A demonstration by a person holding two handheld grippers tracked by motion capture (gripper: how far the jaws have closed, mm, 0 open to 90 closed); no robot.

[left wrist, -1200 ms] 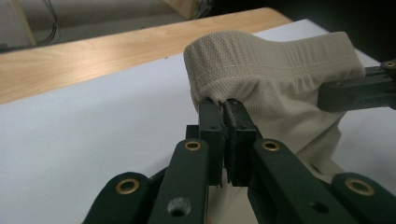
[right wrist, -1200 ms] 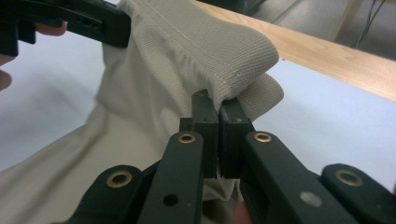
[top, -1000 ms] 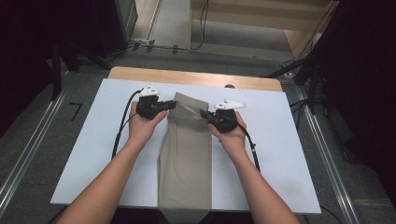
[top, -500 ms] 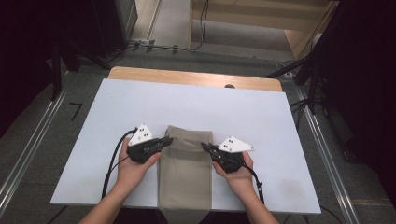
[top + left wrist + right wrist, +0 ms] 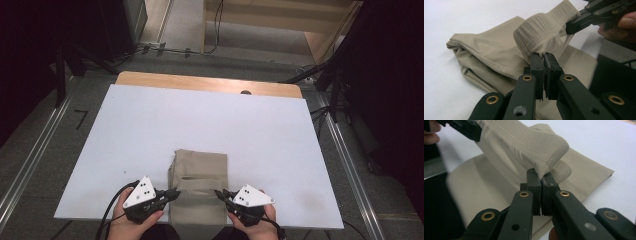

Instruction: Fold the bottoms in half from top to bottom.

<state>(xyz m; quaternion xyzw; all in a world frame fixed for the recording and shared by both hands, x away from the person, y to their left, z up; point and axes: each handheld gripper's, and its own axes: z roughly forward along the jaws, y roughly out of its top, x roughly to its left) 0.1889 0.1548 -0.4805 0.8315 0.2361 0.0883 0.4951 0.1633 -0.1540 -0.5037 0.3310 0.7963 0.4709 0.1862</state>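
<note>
1. Folding beige trousers (image 5: 200,175) in half on the white surface (image 5: 150,125): far end carried to the near edge, middle of the surface.
2. Left gripper (image 5: 172,193) clenched on the left corner of the lifted hem; right gripper (image 5: 219,192) clenched on the right corner.
3. To do well: keep both corners level and taut, lay hem edge square over the lower layer, release together only once flat.
4. High view: whole fold outline, squareness to the surface edge.
5. Left gripper view (image 5: 543,56): hem stitching pinched between jaws, bunched fold at left. Right gripper view (image 5: 540,178): hem curling over, lower layer's far right corner.
</note>
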